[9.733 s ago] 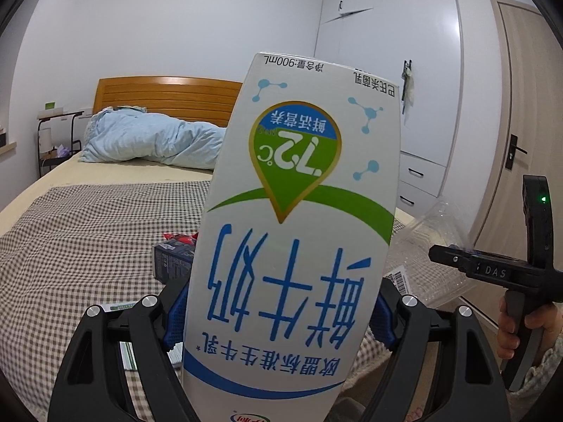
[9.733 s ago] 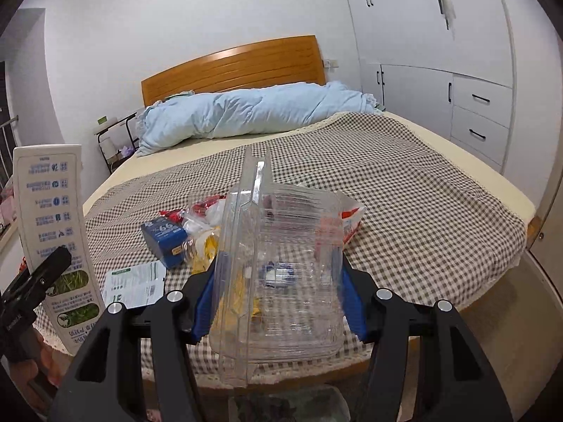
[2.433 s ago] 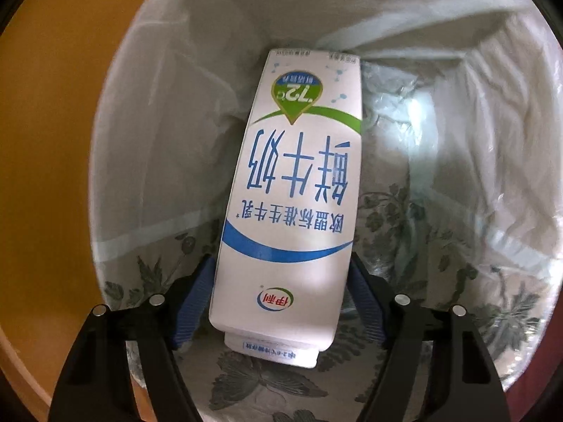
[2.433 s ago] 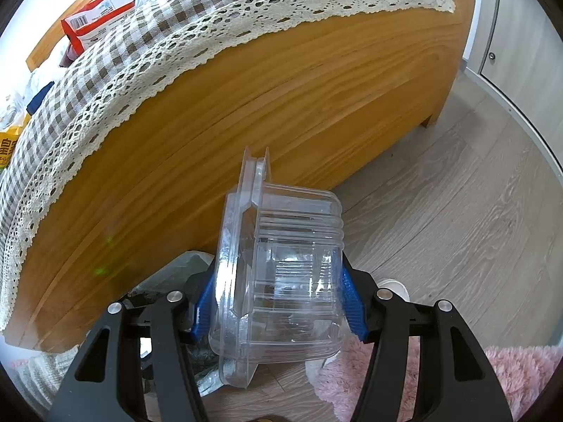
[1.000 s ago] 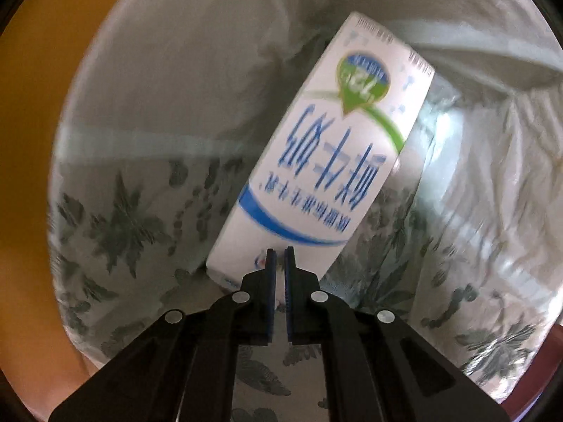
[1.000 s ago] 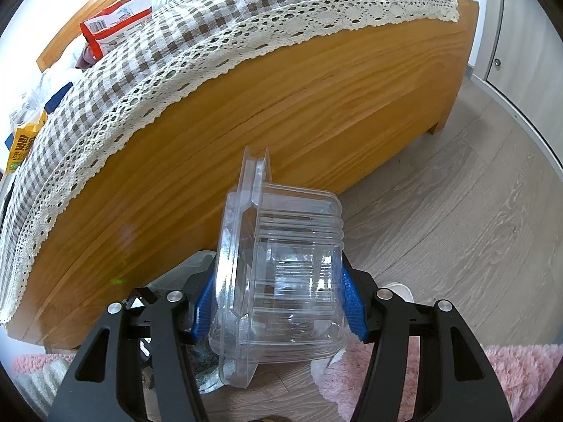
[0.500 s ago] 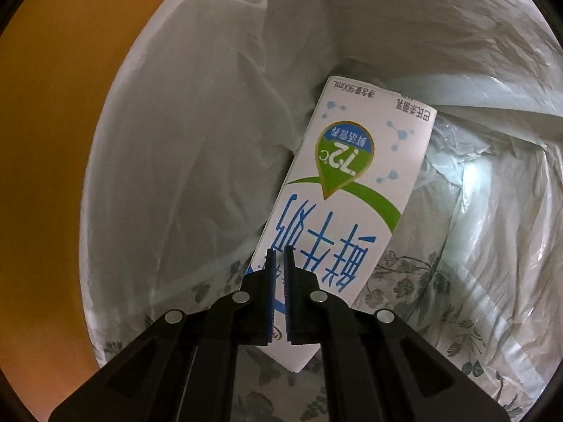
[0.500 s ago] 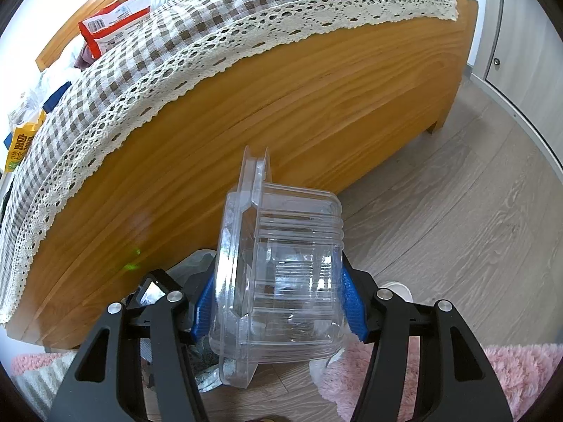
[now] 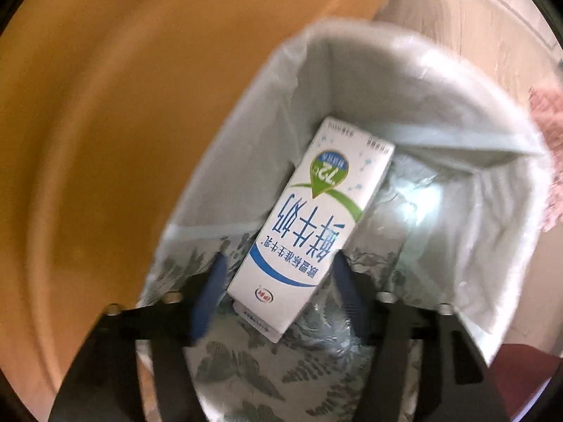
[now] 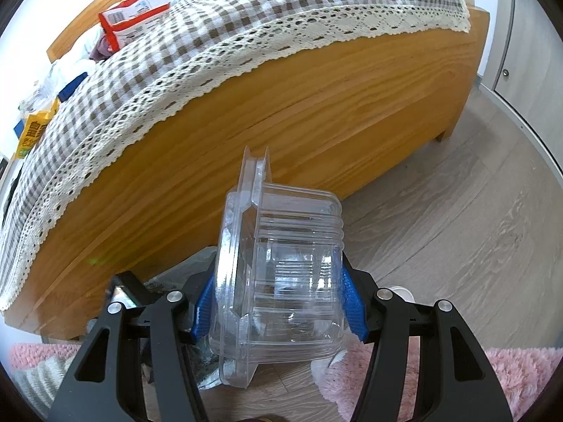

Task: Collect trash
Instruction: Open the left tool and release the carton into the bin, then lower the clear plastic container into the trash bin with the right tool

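Note:
The white milk carton [image 9: 309, 225] lies tilted inside the bin [image 9: 397, 81], loose on the bin's white leaf-printed liner. My left gripper [image 9: 278, 274] hangs above the bin mouth and points down. Its jaws are opening, and the carton shows far below between the blue pads [image 9: 211, 288] without touching them. My right gripper [image 10: 278, 285] is shut on a clear plastic clamshell box [image 10: 281, 281], held upright above the floor in front of the bed. A dark part of the bin [image 10: 197, 263] shows behind the left finger in the right wrist view.
The wooden footboard [image 10: 281, 112] stands close beside the bin. On the lace-edged checked bedcover [image 10: 211, 35] lie a red and white packet [image 10: 130, 17] and a yellow packet [image 10: 33, 130]. A pink rug [image 10: 510, 379] covers the near floor, and bare wood floor [image 10: 457, 218] runs right.
The left jaws went from shut to open, and the left gripper rose out of the bin. The carton stays in the bin. The right gripper holds still with the clear box.

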`<state>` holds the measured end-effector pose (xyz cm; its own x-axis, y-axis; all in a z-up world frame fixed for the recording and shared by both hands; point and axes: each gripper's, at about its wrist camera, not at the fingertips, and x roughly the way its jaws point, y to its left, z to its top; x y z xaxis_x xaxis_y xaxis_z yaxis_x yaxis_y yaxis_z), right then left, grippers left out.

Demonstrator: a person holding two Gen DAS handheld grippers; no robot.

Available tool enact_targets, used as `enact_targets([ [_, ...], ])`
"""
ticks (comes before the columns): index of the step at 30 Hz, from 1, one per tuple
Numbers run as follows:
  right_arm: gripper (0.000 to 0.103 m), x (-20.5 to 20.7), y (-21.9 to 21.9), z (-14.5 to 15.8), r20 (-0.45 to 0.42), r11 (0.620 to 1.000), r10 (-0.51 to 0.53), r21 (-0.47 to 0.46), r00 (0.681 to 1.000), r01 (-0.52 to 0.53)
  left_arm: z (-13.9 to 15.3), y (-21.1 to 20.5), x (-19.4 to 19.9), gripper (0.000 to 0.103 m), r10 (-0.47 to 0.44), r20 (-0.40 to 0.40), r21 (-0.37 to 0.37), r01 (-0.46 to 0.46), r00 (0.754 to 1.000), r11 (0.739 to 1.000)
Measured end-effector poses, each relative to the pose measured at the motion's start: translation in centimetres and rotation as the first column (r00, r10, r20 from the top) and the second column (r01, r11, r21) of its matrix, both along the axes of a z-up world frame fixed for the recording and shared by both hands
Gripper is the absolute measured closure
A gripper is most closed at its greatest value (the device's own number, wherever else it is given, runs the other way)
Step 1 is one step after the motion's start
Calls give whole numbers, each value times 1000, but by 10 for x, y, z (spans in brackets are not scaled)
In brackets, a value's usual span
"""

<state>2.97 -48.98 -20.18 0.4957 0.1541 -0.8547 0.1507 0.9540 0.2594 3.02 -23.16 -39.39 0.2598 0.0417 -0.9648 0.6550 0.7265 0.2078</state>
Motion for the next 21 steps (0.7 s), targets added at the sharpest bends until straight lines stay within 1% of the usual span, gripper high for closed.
enact_targets([
  [1, 45, -1, -1, 2, 6, 1000, 4, 3, 1000, -4, 10, 1, -2, 31, 6, 17, -16, -6, 1000, 1000],
  [3, 45, -5, 1, 5, 17, 1000, 14, 2, 1000, -14, 32, -3, -4, 18, 32, 42, -52, -30, 999, 998],
  [4, 45, -6, 2, 7, 22, 1000, 19, 5, 1000, -19, 38, -6, -4, 16, 43, 47, -69, -40, 998, 997],
  [7, 45, -10, 4, 10, 41, 999, 37, 17, 998, -38, 74, -1, -21, 15, 84, 62, -151, -74, 995, 986],
  [8, 45, -12, 4, 11, 47, 999, 43, 17, 998, -44, 72, -5, -26, 14, 94, 66, -163, -82, 993, 983],
  [9, 45, -13, 6, 12, 52, 999, 50, 17, 997, -51, 91, -2, -27, 14, 110, 76, -185, -94, 991, 978],
  [11, 45, -15, 9, 13, 62, 997, 69, 13, 996, -69, 100, 3, -34, 12, 131, 91, -224, -108, 987, 969],
  [12, 45, -17, 12, 14, 67, 997, 79, 9, 995, -80, 111, 6, -38, 12, 147, 104, -242, -118, 984, 963],
  [13, 45, -18, 15, 14, 73, 996, 87, 6, 994, -88, 112, 7, -41, 11, 159, 112, -254, -126, 981, 959],
  [15, 45, -22, 23, 16, 87, 994, 111, -9, 990, -111, 126, 16, -47, 10, 186, 119, -280, -147, 975, 949],
  [21, 45, -32, 42, 16, 108, 986, 163, -32, 981, -161, 154, 45, -63, 8, 264, 131, -333, -208, 956, 920],
])
